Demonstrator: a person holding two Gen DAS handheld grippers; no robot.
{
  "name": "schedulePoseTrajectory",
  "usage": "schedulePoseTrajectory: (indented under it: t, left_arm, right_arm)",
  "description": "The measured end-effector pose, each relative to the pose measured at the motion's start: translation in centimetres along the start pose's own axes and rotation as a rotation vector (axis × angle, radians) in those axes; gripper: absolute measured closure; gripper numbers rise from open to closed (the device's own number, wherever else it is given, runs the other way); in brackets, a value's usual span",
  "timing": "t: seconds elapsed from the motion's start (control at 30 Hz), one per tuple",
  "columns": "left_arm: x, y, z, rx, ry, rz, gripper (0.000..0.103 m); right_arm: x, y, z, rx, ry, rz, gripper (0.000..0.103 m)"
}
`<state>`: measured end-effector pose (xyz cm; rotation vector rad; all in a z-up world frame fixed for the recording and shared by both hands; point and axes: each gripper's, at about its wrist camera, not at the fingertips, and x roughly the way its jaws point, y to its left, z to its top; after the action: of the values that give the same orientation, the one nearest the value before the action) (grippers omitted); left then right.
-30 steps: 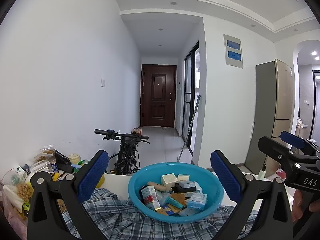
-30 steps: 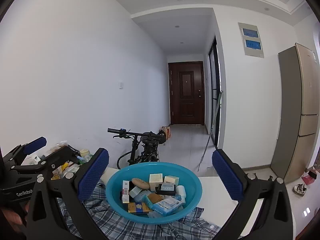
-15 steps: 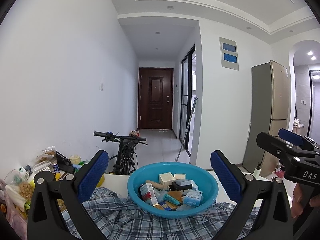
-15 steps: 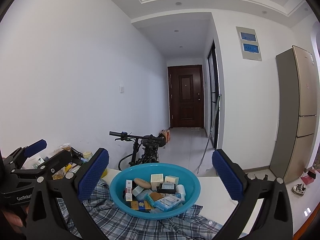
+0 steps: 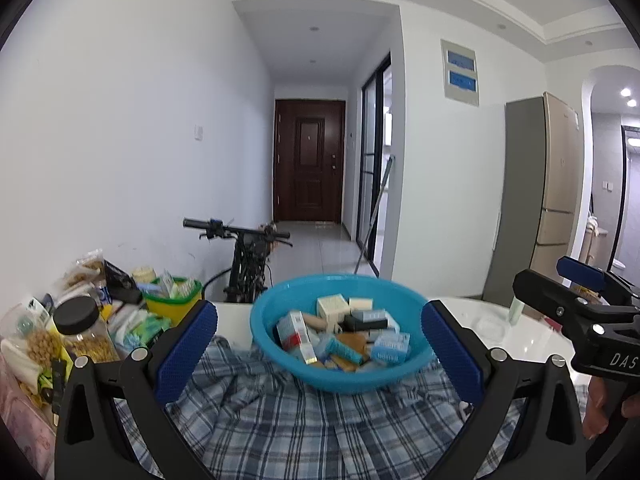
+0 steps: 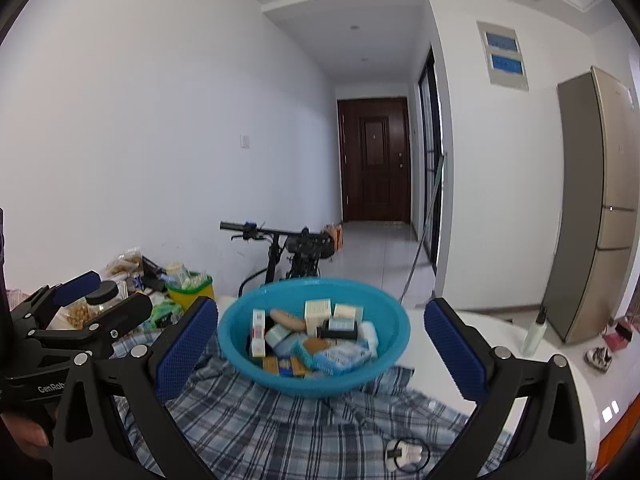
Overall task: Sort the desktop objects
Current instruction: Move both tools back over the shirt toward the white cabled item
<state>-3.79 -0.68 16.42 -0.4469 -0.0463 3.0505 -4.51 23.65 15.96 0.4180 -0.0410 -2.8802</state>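
A blue plastic basin (image 5: 280,354) (image 6: 236,344) holding several small boxes and packets sits on a blue plaid shirt (image 5: 304,428) (image 6: 280,428) on a white table. My left gripper (image 5: 318,348) is open and empty, its blue pads either side of the basin, short of it. My right gripper (image 6: 320,346) is open and empty, framing the basin the same way. The right gripper also shows at the right of the left wrist view (image 5: 576,300), and the left gripper at the left of the right wrist view (image 6: 80,304).
A heap of snack bags, a black-lidded jar (image 5: 82,332) and a green-rimmed tub (image 5: 172,300) crowd the table's left side. A white charger plug (image 6: 408,454) lies on the shirt. A small spray bottle (image 6: 536,332) stands at the right. A bicycle (image 5: 248,256) is behind the table.
Both grippers have tilted down and drawn slightly nearer, so the basin and shirt sit larger and higher in view. Both stay open and empty.
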Motion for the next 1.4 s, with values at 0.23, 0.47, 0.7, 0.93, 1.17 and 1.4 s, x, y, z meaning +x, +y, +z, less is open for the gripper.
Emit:
schedulePoseTrajectory:
  t: [0.23, 0.47, 0.7, 0.93, 1.17, 1.4]
  left_arm:
    - [1.2, 0.2, -2.5, -0.027, 0.051, -0.014, 0.000]
    - [2.9, 0.1, -5.4, -0.026, 0.133, -0.016, 0.000]
    - [4.0, -0.1, -7.7, -0.025, 0.200, -0.015, 0.000]
    - [4.4, 0.0, -8.1, -0.020, 0.215, -0.007, 0.000]
    - [4.7, -0.1, -8.3, -0.019, 0.227, -0.010, 0.000]
    - [5.9, -1.5, -9.1, -0.009, 0.254, -0.025, 0.000]
  right_arm:
    - [1.0, -0.7, -2.6, 0.030, 0.065, -0.019, 0.000]
    - [2.2, -1.1, -5.7, 0.043, 0.155, -0.019, 0.000]
    - [3.2, -1.2, -7.5, 0.046, 0.213, -0.020, 0.000]
    - [3.7, -1.3, -7.6, 0.052, 0.222, -0.017, 0.000]
    - [4.1, -1.5, -7.9, 0.051, 0.233, -0.023, 0.000]
    - [4.8, -3.6, -8.7, 0.078, 0.264, -0.068, 0.000]
